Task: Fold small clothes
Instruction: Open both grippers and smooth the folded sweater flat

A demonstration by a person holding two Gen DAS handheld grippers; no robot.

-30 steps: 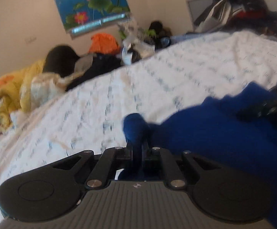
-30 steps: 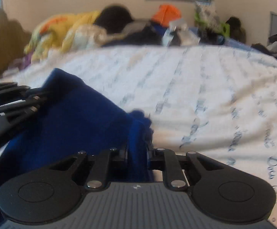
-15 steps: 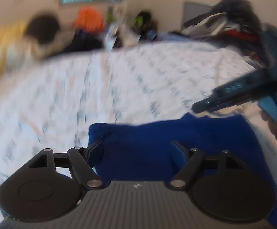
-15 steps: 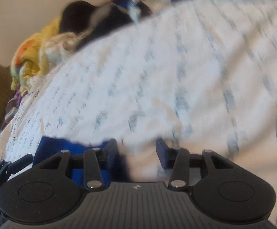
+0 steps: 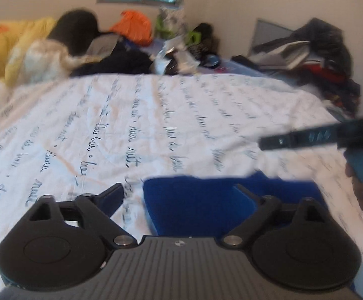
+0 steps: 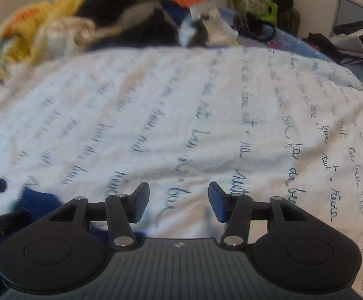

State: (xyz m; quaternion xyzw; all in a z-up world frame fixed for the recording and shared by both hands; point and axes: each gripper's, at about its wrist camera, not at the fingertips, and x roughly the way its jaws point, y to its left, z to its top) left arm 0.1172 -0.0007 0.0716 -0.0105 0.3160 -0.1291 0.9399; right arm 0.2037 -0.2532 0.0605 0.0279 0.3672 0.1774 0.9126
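Both hand-held grippers, left (image 5: 179, 195) and right (image 6: 178, 201), jaws apart, nothing held; blue cloth (image 5: 206, 200) flat on bed (image 5: 156, 125); judged between folds; next: regrip its 12 o'clock edge.

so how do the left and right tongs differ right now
The left tongs stand spread wide over the blue garment, one finger on either side of its left edge. The right tongs stand less wide, with only the printed bedsheet between their fingers; the garment sits off to their left. Both are open and hold nothing.
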